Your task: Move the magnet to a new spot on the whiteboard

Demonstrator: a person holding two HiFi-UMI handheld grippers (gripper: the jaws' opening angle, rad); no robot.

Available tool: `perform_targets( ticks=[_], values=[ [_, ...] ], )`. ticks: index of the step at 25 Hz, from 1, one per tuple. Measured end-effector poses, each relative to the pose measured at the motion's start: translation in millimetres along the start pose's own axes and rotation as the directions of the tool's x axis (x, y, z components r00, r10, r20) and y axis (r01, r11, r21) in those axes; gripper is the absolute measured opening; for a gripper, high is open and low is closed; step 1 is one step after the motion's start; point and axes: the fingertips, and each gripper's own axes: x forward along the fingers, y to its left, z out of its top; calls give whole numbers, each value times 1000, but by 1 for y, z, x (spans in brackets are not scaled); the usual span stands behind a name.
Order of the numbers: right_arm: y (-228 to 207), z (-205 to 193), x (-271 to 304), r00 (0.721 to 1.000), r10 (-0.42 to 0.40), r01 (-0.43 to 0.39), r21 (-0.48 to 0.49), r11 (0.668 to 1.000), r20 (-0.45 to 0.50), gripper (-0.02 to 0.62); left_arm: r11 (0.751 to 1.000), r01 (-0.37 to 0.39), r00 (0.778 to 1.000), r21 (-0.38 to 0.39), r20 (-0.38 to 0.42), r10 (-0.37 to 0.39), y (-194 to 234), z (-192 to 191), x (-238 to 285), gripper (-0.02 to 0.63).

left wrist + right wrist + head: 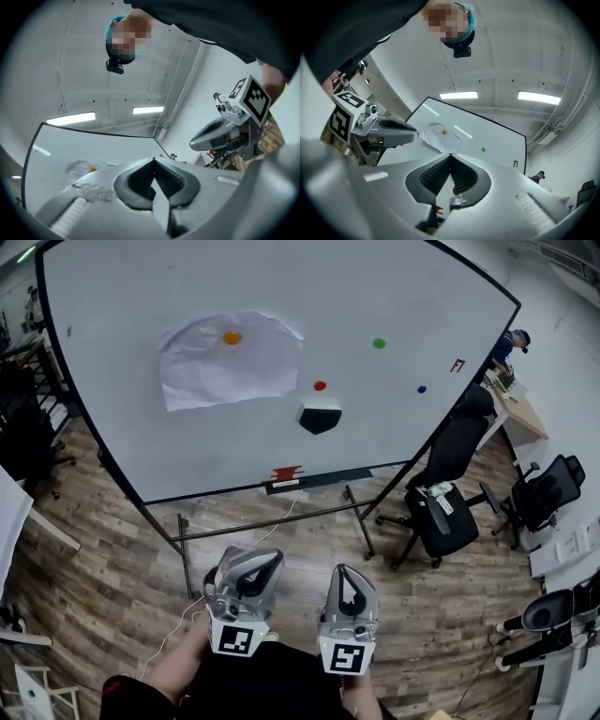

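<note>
HEAD VIEW
- Left gripper: held in a hand low in the frame. Jaws are together and empty, tips toward the whiteboard.
- Right gripper: just beside the left one, on its right. Jaws are together and empty.
- Whiteboard: stands on its frame on the wooden floor, ahead of both grippers and well apart from their tips.
- Orange magnet: on a crumpled paper sheet, far ahead of the left gripper and slightly to its left.
- Red magnet: on bare board, ahead of the gap between the two grippers; the nearest magnet to them.
- Green magnet: ahead and to the right of the right gripper.
- Blue magnet: further right than the green one.
- Task magnet: cannot tell which of the four it is. All sit on the board, well apart from both grippers.
- Black object: on the board, on the grippers' side of the red magnet.
- Office chairs: off to the right of the right gripper.

LEFT GRIPPER VIEW
- Jaws: closed tip to tip, gripping no object.
- Orange magnet: on the paper, beyond the tips and to their left.
- Right gripper: alongside on the right, apart.

RIGHT GRIPPER VIEW
- Jaws: pads meet at the tip, gripping no object.
- Orange magnet: beyond the tips, almost in line with them.
- Green magnet: beyond the tips, to their right.
- Left gripper: alongside on the left, apart.
</note>
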Motion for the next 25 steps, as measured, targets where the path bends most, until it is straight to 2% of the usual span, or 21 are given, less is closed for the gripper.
perform_targets(
  ticks=[7, 12, 18, 25],
  values=[
    [-9, -22, 23, 1000, 8, -8, -7, 1000, -14, 2, 999, -32, 999, 25, -5, 32, 19, -23, 24, 2],
    [-23, -33, 47, 1000, 18, -19, -32, 999, -25, 2, 999, -47, 999, 3, 7, 47, 31, -40, 56, 2],
    [-43, -53, 79, 999, 3, -4, -47, 999, -35, 2, 999, -30, 999, -16, 13, 30, 32, -66, 92, 2],
    [-55, -73, 120, 999, -2, -1, -63, 998, -50, 2, 999, -30, 999, -23, 19, 30, 52, -96, 126, 2]
  ],
)
